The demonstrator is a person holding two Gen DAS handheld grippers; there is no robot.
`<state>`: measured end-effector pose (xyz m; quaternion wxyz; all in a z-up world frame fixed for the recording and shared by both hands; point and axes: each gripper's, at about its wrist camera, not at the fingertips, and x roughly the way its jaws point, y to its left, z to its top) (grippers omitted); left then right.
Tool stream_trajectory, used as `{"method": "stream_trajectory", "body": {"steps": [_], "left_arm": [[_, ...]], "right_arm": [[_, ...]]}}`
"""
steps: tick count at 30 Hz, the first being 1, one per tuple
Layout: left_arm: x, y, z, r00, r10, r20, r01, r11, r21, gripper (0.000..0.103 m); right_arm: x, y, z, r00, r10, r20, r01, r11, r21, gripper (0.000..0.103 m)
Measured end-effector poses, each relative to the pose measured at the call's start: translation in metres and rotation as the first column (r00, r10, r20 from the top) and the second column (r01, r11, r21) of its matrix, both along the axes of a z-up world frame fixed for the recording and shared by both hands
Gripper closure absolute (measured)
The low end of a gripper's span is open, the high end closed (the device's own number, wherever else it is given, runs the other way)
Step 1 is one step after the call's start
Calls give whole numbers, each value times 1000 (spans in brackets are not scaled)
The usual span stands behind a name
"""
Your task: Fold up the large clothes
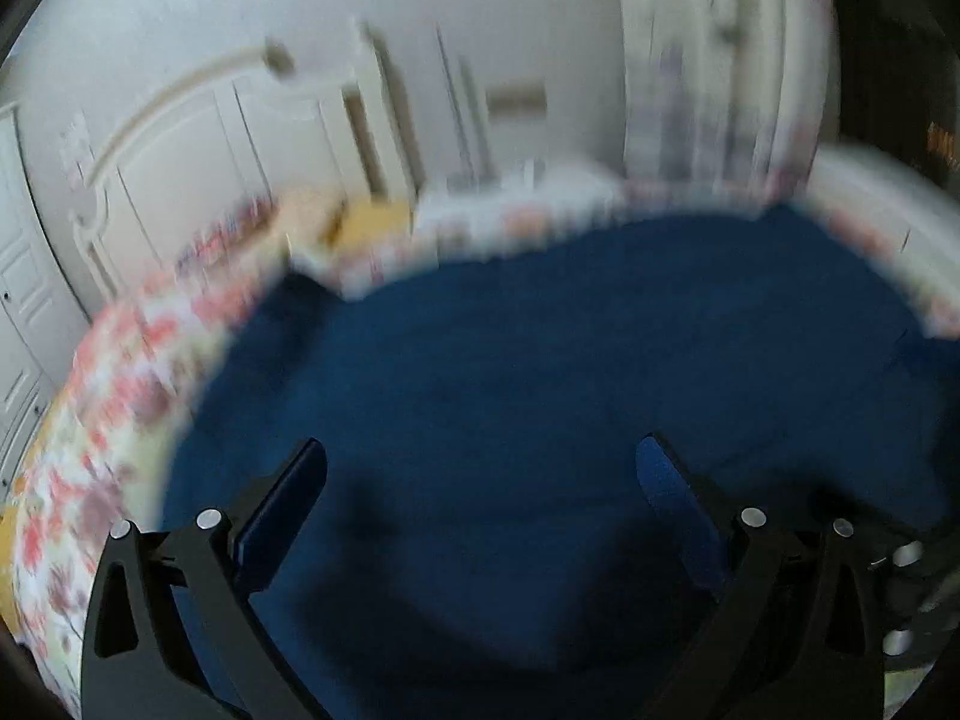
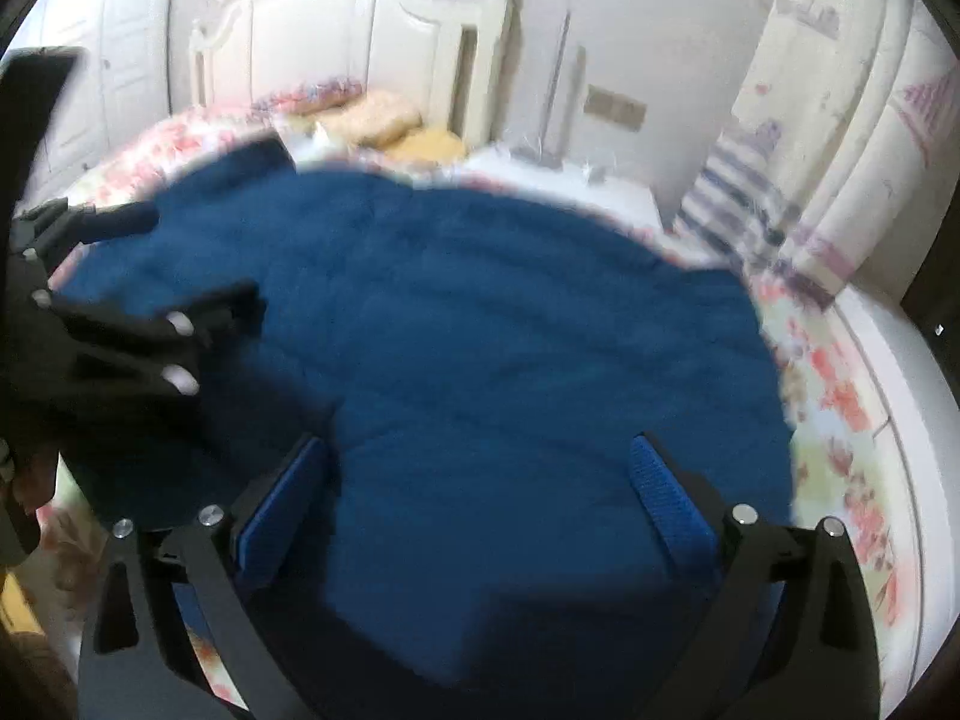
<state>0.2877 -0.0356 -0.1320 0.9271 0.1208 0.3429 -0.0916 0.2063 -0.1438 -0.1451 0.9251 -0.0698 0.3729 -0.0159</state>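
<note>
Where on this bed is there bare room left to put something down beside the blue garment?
Free: floral bedspread strip between blue garment and the bed's right edge; another strip along its left side. Crowded: pillows by the headboard; left gripper over the garment's left part.

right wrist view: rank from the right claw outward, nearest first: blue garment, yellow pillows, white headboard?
1. Dark blue fleece garment: directly under and ahead of the open right claw, spread on the floral bedsheet.
2. Yellow-tan pillows: beyond the garment's far edge, left of centre.
3. White wooden headboard: behind the pillows, against the wall.
</note>
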Motion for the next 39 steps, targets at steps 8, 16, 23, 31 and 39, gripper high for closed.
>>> {"method": "stream_trajectory", "body": {"steps": [8, 16, 23, 31, 39], "left_arm": [[-12, 16, -17, 999, -21, -36, 19, 998, -53, 4], [-19, 124, 6, 974, 217, -61, -223, 967, -120, 4], [-27, 159, -12, 971, 208, -122, -229, 951, -206, 4], [-66, 110, 24, 980, 198, -30, -201, 970, -140, 4], [-100, 89, 49, 878, 356, 319, -373, 928, -9, 4]], "right_arm": [[3, -7, -10, 1000, 6, 10, -7, 999, 32, 2], [-34, -75, 11, 985, -168, 24, 165, 980, 107, 3], [-43, -115, -8, 970, -244, -18, 241, 941, 239, 2], [-60, -12, 20, 993, -34, 117, 27, 998, 60, 4], [-41, 36, 11, 993, 39, 111, -35, 999, -34, 4]]}}
